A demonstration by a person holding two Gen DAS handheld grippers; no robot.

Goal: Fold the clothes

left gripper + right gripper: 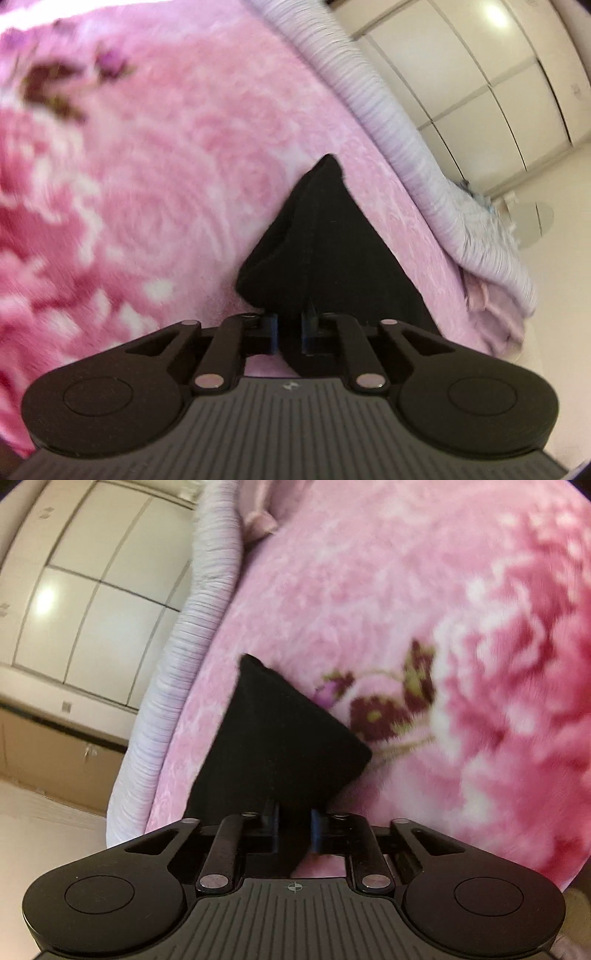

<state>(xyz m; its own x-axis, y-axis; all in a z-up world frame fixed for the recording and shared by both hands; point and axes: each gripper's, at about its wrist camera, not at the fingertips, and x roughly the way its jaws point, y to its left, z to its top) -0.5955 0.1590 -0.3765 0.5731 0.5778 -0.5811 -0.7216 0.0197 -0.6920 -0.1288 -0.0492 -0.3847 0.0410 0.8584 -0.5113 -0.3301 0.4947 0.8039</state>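
Two wrist views look down along black plastic tools onto a bed. The left hand-held gripper (290, 332) has its blue-edged jaws drawn together and clamped on a black, soft, matte fabric garment (317, 251). The cloth rises from the jaws as a triangular fold that tapers to a blunt tip pointing away from the camera, its long axis running from the jaws toward the far edge of the bed. The right hand-held gripper (294, 827) is likewise pinched shut on the same black cloth (280, 746), which here stands as a broader wedge with one corner pointing up and away and another corner out to the right.

The garment lies on a plush pink fleece blanket (166, 166) printed with large rose blooms, dark maroon leaves and white patches; its pile looks fuzzy and parts are blurred. Along the blanket's far edge runs a pale lilac ribbed quilt (424, 166), rolled into a thick ridge. Beyond it stand glossy cream wardrobe doors (498, 74) with thin dark seams, above a pale floor (561, 258).
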